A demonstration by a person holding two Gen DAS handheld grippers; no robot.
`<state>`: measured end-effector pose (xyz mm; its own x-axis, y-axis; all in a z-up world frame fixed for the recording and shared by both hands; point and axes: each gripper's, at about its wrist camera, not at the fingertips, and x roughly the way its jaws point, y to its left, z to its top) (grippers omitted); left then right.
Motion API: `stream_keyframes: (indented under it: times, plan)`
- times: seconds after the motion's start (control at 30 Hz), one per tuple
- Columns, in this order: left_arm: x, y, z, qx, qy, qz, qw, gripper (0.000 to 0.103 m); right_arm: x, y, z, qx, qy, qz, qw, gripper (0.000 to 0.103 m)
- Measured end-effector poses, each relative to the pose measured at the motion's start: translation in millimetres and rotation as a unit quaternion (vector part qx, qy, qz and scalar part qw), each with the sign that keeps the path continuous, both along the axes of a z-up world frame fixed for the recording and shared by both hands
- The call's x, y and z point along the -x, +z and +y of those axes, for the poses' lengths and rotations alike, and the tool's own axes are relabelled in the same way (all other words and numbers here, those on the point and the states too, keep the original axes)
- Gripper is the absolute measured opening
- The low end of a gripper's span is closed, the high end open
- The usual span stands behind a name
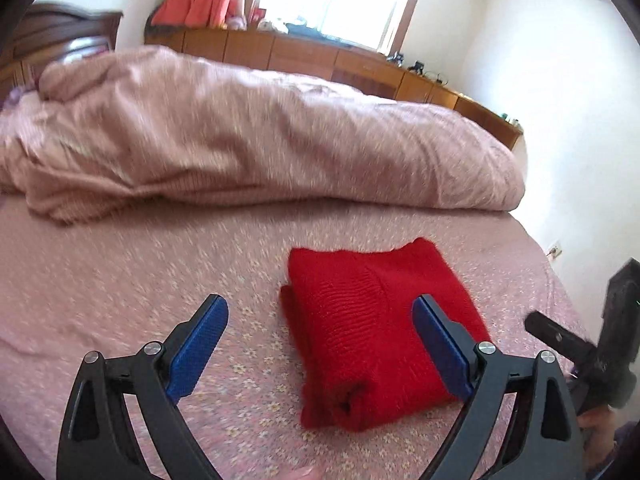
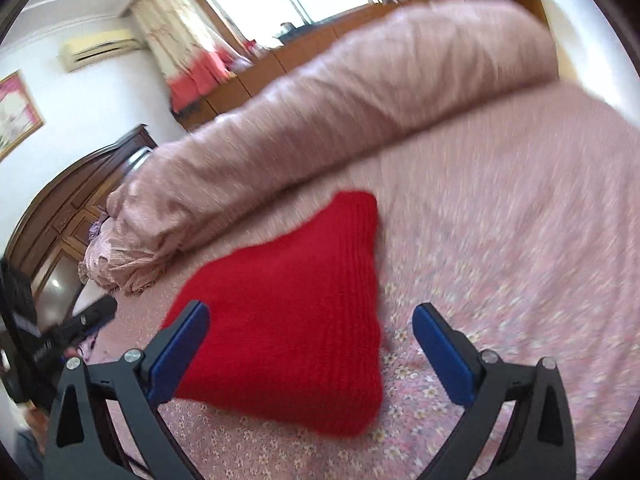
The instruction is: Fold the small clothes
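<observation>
My left claw (image 1: 320, 336) and right claw (image 2: 310, 342) both hang spread and empty above the folded sweater (image 1: 372, 332), its long axis running away toward the duvet (image 1: 240, 132).

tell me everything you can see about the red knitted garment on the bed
The red knitted garment is a bright, fuzzy, ribbed knit, wool-like in look. It is folded into a compact, thick, roughly rectangular bundle, with stacked layers and a rolled fold showing at its near edge. It lies flat on the pink floral bedsheet, apart from the heaped pink quilt behind it. Nothing grips it: the left tongs and right tongs are both open above it, with nothing between the pads.
</observation>
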<state>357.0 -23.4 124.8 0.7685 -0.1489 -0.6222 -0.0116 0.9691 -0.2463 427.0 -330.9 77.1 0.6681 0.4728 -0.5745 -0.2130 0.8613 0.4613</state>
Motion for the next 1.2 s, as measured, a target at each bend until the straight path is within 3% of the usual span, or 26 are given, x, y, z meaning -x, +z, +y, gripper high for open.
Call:
stream_keyframes:
  times: [0.13,0.3,0.47,0.6,0.7,0.77,0.9,1.2]
  plan:
    - [38,25,-3,-0.026,-0.005,-0.037,0.9990,0.090,59,27,6,0.033,0.025,-0.087,0.995,0.103]
    - [101,41,-14,-0.072,-0.005,-0.096,0.9927,0.090,147,50,16,0.076,0.039,-0.208,0.974,0.103]
    - [159,26,-26,-0.094,-0.001,-0.116,0.9888,0.091,219,43,10,0.067,0.023,-0.248,0.966,0.103]
    - [194,-21,-36,-0.084,-0.014,-0.116,0.9896,0.095,256,8,-3,0.056,-0.003,-0.228,0.972,0.103]
    - [176,-51,-48,-0.107,-0.036,-0.092,0.9893,0.095,239,-6,-7,0.065,-0.005,-0.190,0.980,0.103]
    - [159,-60,-52,-0.107,-0.039,-0.087,0.9897,0.095,224,-3,-7,0.073,-0.011,-0.205,0.976,0.103]
    - [128,-62,-52,-0.079,-0.040,-0.097,0.9914,0.095,197,3,1,0.097,-0.007,-0.238,0.966,0.103]
    - [77,-75,-40,-0.061,0.000,-0.102,0.9930,0.095,121,-9,12,0.138,-0.019,-0.213,0.967,0.103]
